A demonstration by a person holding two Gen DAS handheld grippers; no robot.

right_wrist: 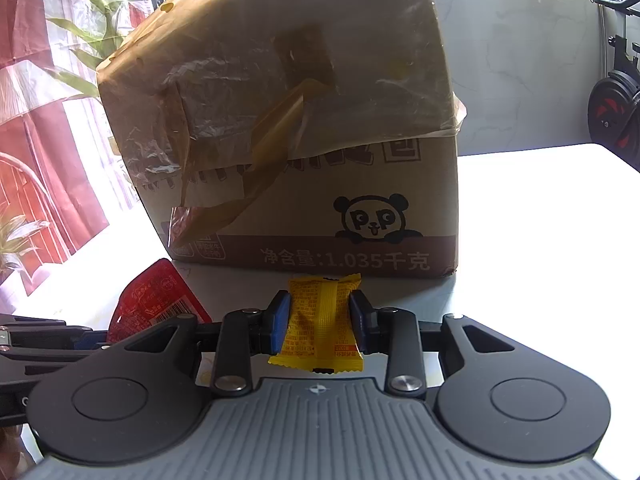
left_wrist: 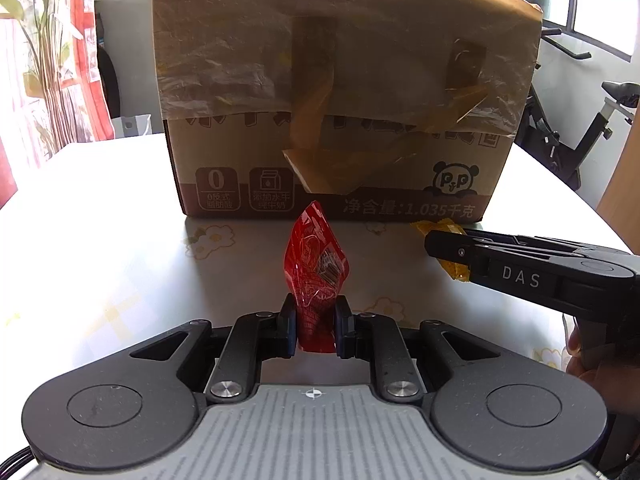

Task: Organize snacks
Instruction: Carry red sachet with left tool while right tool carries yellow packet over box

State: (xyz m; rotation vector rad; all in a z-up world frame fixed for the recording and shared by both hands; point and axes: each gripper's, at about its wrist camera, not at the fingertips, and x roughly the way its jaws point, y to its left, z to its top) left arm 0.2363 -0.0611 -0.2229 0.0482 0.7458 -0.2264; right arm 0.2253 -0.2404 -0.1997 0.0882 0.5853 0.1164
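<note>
My left gripper (left_wrist: 315, 330) is shut on a red snack packet (left_wrist: 316, 264), which sticks up from between the pads above the white table (left_wrist: 100, 216). My right gripper (right_wrist: 320, 326) is shut on a yellow snack packet (right_wrist: 320, 320), held flat between its blue pads. In the left wrist view the right gripper (left_wrist: 446, 252) reaches in from the right with the yellow snack packet (left_wrist: 440, 227) showing at its tip. From the right wrist view, the red snack packet (right_wrist: 156, 300) appears low on the left. A tall cardboard box (left_wrist: 340, 92) with a panda logo stands just behind both packets.
The cardboard box (right_wrist: 288, 140) has loose tape and plastic film hanging over its front. Red curtains and a plant (left_wrist: 48, 48) are at the left. An exercise bike (left_wrist: 580, 120) stands beyond the table's right edge. A hand (left_wrist: 588, 364) holds the right gripper's handle.
</note>
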